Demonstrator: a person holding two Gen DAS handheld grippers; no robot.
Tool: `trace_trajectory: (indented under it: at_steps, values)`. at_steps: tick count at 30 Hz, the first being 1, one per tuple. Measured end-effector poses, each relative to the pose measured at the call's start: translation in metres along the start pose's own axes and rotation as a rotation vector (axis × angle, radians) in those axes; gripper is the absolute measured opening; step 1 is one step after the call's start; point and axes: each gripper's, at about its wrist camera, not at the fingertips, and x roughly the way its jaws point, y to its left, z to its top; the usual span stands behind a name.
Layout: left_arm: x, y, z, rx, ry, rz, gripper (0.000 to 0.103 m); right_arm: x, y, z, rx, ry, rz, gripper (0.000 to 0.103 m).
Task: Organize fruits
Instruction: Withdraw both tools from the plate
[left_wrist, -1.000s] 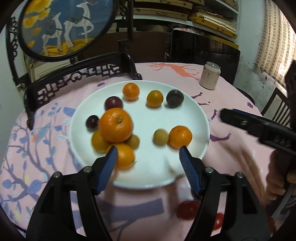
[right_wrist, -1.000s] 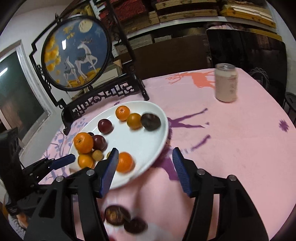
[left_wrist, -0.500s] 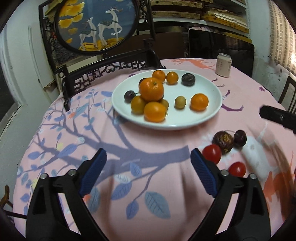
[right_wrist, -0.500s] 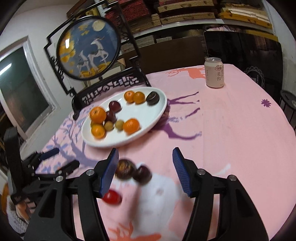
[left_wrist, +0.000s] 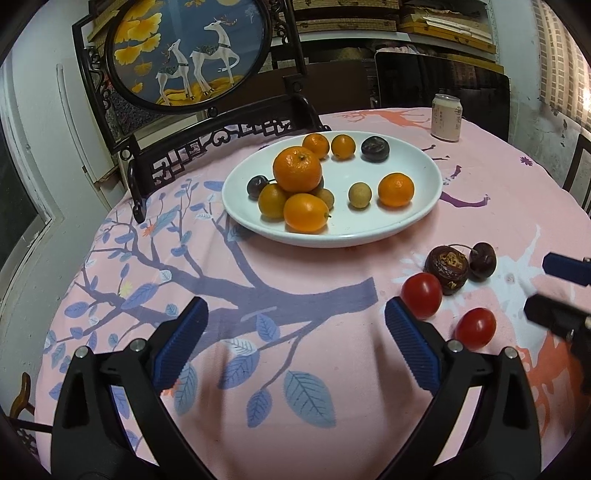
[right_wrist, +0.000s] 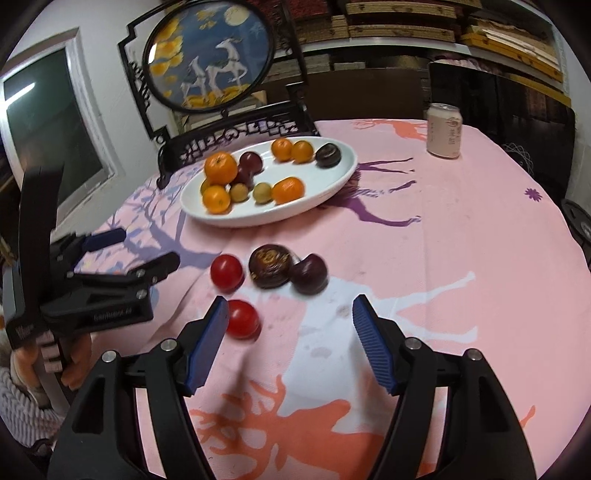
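- Fruits are seen loose on the cloth: a near tomato (right_wrist: 242, 318) just beside the right gripper (right_wrist: 287, 320), whose jaws are held wide and empty
- The left gripper (left_wrist: 295, 323) is likewise spread wide, nothing held
- Round fruit could be nudged away by a closing finger
- The plate (left_wrist: 424, 206) beyond is already crowded

plate (left_wrist: 424, 177) behind tomatoes (left_wrist: 422, 294), can (left_wrist: 447, 117) probably farthest back
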Motion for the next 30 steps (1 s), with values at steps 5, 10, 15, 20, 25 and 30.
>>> trace_trajectory:
  at_steps: [5,10,15,20,25,30]
  values:
    - [0.001,0.000,0.000,0.005,0.003,0.004,0.099,0.004,0.004,-0.003,-0.008,0.016,0.008,0.070]
    - [0.001,0.002,0.001,-0.002,0.007,0.004,0.099,0.015,0.014,-0.007,-0.036,0.058,0.026,0.070]
    - [0.001,0.002,0.001,-0.002,0.009,0.001,0.099,0.020,0.021,-0.008,-0.052,0.074,0.039,0.070]
    - [0.002,0.000,0.000,0.006,0.012,0.004,0.099,0.027,0.024,-0.007,-0.042,0.093,0.049,0.070]
    - [0.002,0.002,0.001,-0.007,0.011,0.006,0.099,0.035,0.033,-0.007,-0.075,0.121,0.056,0.064]
    - [0.004,0.005,0.001,-0.019,0.026,-0.003,0.099,0.040,0.032,-0.007,-0.066,0.140,0.054,0.060]
